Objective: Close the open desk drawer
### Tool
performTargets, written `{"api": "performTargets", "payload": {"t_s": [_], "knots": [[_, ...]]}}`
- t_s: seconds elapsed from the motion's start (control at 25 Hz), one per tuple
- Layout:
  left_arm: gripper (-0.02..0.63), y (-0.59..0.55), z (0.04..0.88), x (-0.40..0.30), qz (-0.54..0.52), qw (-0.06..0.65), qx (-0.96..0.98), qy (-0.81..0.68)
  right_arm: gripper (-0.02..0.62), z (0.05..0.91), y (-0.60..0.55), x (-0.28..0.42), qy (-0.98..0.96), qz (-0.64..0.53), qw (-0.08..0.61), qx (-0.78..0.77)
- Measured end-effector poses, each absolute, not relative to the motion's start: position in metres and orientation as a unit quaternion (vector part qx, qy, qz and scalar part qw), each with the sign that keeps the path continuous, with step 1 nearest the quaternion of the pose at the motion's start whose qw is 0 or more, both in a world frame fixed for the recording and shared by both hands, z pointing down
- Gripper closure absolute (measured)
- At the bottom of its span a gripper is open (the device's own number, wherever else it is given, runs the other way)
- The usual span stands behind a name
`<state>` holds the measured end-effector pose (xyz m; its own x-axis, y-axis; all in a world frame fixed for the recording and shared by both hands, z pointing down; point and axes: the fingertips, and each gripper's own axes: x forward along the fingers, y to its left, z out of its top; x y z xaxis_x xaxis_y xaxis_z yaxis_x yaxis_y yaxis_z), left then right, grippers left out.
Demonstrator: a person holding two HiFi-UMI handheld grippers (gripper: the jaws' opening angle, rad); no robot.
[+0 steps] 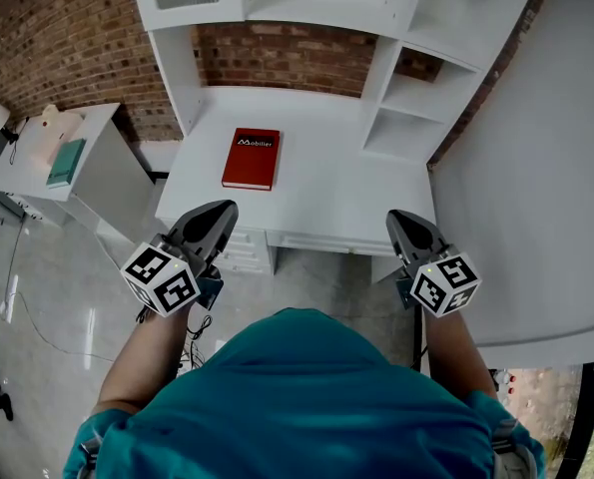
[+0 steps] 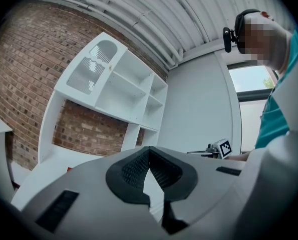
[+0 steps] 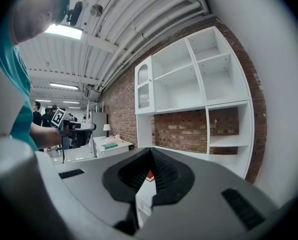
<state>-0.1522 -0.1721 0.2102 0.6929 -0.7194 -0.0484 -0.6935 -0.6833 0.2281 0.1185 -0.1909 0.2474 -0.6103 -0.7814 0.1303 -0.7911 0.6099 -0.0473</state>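
The white desk [image 1: 316,183] stands in front of me under a white shelf unit [image 1: 416,28]. Its middle drawer [image 1: 321,242] sticks out a little past the desk's front edge, between my two grippers. My left gripper [image 1: 222,209] hovers over the desk's front left corner, shut and holding nothing. At the front right, my right gripper [image 1: 394,217] is also shut and empty. In the left gripper view the left gripper [image 2: 149,151] points at the shelves, pads meeting at the tip. The right gripper [image 3: 150,151] in its own view looks the same.
A red book [image 1: 252,158] lies on the desk top. A stack of small drawers [image 1: 245,252] sits under the desk's left side. A white side table [image 1: 52,153] with a teal book stands to the left. A white wall panel [image 1: 536,168] runs along the right. Cables trail on the floor [image 1: 27,317].
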Motion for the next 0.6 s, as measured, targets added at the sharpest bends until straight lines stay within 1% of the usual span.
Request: {"api": "performTargets", "payload": {"t_s": [0.6], "knots": [[0.591, -0.1731, 0.2118, -0.1507, -0.061, 0.100, 0.914, -0.388, 0.575, 0.2486, -0.1916, 0.1211, -0.894, 0.043, 0.046, 0.443]]}}
